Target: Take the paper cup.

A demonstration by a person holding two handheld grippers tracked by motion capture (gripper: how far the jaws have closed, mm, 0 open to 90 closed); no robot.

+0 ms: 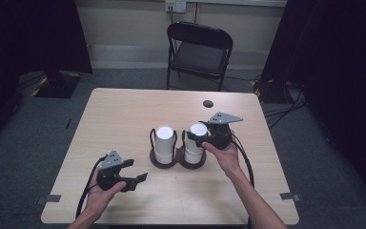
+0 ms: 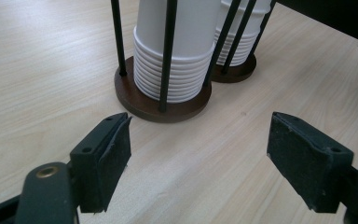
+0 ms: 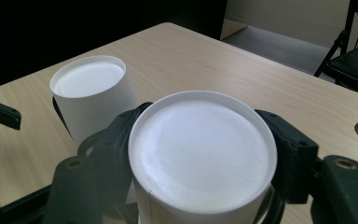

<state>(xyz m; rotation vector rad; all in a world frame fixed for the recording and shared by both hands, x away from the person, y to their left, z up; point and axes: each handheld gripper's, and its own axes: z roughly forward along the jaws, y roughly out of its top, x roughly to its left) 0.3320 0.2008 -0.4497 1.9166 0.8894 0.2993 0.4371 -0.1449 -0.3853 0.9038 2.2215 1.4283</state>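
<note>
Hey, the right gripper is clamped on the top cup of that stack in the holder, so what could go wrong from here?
1. The right gripper squeezes the top cup of a tightly nested right stack; lifting may drag several cups up together.
2. The black rods stand close around the cups, so a tilted pull could snag a rim and tip the wooden holder.
3. The left gripper is open and away from the holder, so nothing steadies it.
</note>
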